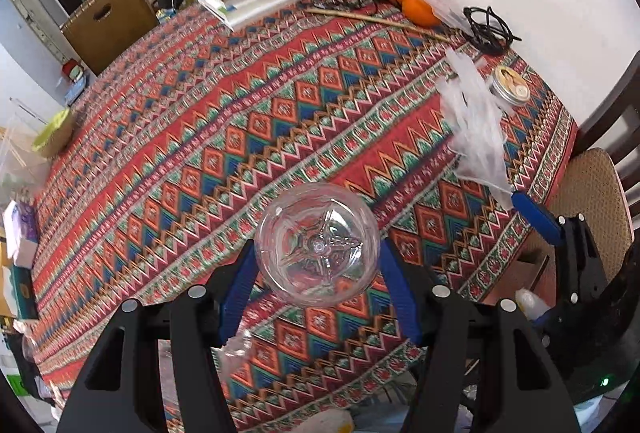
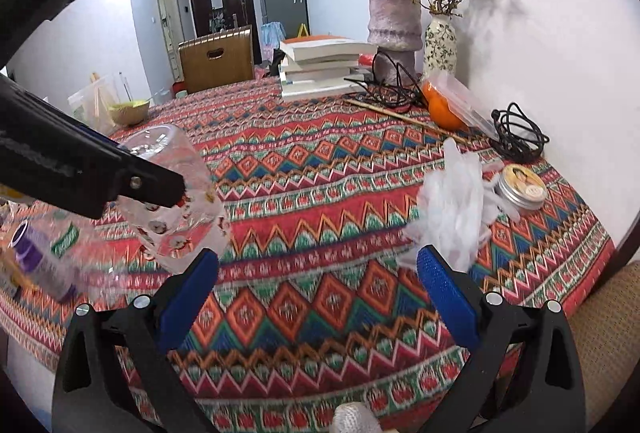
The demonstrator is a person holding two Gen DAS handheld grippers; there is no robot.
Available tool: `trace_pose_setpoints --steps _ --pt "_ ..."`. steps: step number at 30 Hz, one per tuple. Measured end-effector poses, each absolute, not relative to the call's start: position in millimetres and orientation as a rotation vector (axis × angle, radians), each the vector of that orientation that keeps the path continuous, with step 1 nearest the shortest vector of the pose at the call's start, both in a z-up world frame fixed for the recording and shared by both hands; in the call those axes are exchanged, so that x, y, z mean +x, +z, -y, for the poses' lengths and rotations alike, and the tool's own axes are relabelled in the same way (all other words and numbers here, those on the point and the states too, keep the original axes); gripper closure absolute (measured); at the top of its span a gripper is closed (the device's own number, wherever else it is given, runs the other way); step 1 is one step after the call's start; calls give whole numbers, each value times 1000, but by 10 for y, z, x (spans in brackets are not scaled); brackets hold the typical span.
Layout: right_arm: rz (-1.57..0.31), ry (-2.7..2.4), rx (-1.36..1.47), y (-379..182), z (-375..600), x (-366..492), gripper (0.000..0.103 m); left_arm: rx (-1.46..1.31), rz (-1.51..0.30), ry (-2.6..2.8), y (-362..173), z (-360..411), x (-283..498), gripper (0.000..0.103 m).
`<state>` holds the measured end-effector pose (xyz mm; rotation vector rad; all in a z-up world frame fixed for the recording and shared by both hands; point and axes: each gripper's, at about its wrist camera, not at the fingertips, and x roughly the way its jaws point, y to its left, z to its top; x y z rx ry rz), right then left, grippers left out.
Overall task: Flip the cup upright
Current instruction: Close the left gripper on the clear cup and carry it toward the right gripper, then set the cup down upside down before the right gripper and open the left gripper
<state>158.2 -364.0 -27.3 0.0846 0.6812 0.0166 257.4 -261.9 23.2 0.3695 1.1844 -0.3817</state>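
You are clamping the cup [image 1: 317, 243] in the left gripper [image 1: 316, 273] — right gripper [image 2: 316, 297] gaping, empty — so over-squeezing risks slipping thin plastic.

Left claw [image 1: 316, 265]: blue pads pressed against both sides of the clear cup [image 1: 317, 243], held above the counter.
Right claw [image 2: 316, 297]: jaws spread wide, nothing between them, low over the counter.

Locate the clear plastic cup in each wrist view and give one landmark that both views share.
Left wrist: the cup is at lower centre, seen end-on between the left gripper's blue fingers.
Right wrist: the cup is at middle left, tilted, partly behind the left gripper.
Shared landmark: round tin near the wall.
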Motion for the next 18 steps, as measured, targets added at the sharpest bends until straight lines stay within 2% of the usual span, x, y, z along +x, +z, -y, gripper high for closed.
trace_pose_setpoints --steps 18 --pt "-699 25 98 -428 3675 1316 7 397 -1190 -364 -96 2817 2360 42"
